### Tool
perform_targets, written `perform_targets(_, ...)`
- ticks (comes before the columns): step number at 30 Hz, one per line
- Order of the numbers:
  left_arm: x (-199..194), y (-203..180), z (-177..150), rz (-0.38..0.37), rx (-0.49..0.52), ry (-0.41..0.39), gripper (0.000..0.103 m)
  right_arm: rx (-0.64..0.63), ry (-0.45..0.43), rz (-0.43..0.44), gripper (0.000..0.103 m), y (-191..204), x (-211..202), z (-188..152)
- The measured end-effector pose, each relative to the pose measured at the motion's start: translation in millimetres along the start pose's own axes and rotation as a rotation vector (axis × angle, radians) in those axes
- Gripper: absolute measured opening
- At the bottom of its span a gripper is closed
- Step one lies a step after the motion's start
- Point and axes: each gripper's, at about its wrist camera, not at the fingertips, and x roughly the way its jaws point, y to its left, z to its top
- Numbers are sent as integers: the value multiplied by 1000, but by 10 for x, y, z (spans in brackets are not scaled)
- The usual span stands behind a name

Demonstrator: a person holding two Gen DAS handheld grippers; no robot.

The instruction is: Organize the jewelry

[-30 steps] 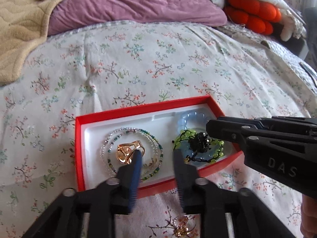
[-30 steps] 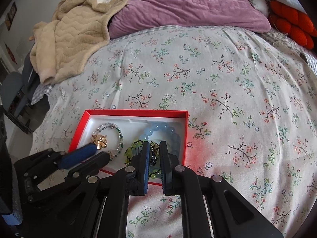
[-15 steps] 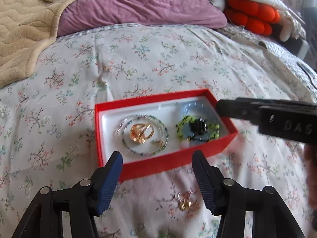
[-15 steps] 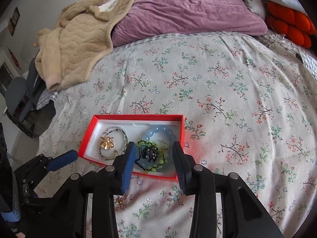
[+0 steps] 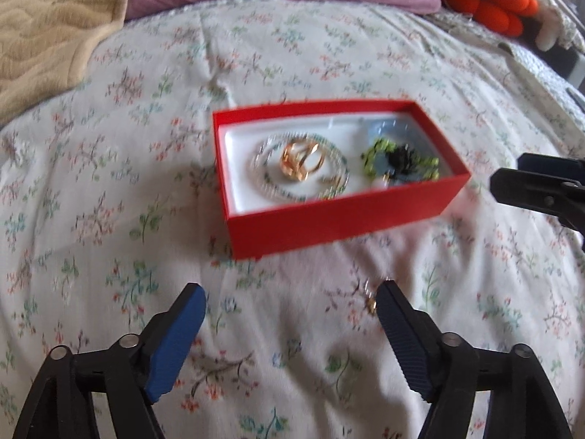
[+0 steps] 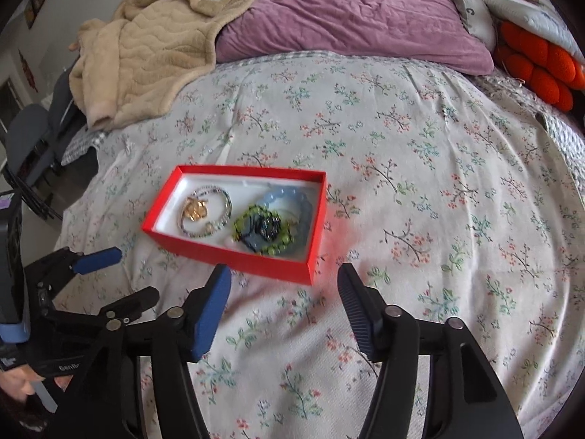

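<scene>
A red box with a white lining lies on the floral bedspread. Inside it, a gold piece rests within a clear-and-green bead bracelet. A black piece sits on a green bead bracelet, over a pale blue bracelet. My left gripper hovers short of the box, jaws opening, nothing between them. A small gold item lies on the bedspread by its right finger. My right gripper is just in front of the box, jaws opening and empty.
A beige blanket and a purple pillow lie at the head of the bed. Orange cushions are at the far right. The bed's left edge drops to a dark chair.
Both grippers have drawn back out of the box and opened wide. The gold piece and the black piece that they were at now lie loose in the box.
</scene>
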Motion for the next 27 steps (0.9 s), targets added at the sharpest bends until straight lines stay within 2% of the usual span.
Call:
perform_targets(3,25,-12,-70,0,3,35,85,-10,32,-45,73,-3,18,-76)
perform_targets(6,42,-35,-122,12,12,57,89,-30,70,-106,75,0,47,-155)
perform_targets(11,78,-89,-201,28,11,84,94,-17,123,-147,80,-24,61,-271)
perform_targets(14,123,-144,-241,15,11,102,94,-24,194,-175,81,-30,112,-363)
perform_targets(19,144,-288,-284,-25,-1,65,94,-35,237,-176,81,-35,123,-458)
perform_targets(21,140,-323,-274,-49,-17,42,90,-36,236,-174,81,-48,104,-469)
perform_targets(23,140,-368,-261,-79,-24,19,79,-32,239,-173,81,-67,102,-477)
perform_targets(24,143,-386,-258,-88,-21,13,77,-23,243,-173,81,-95,103,-485)
perform_targets(26,151,-420,-254,-99,-12,-3,62,-9,248,-172,81,-120,113,-480)
perform_targets(27,166,-439,-251,-105,-6,-11,58,1,250,-174,81,-151,115,-485)
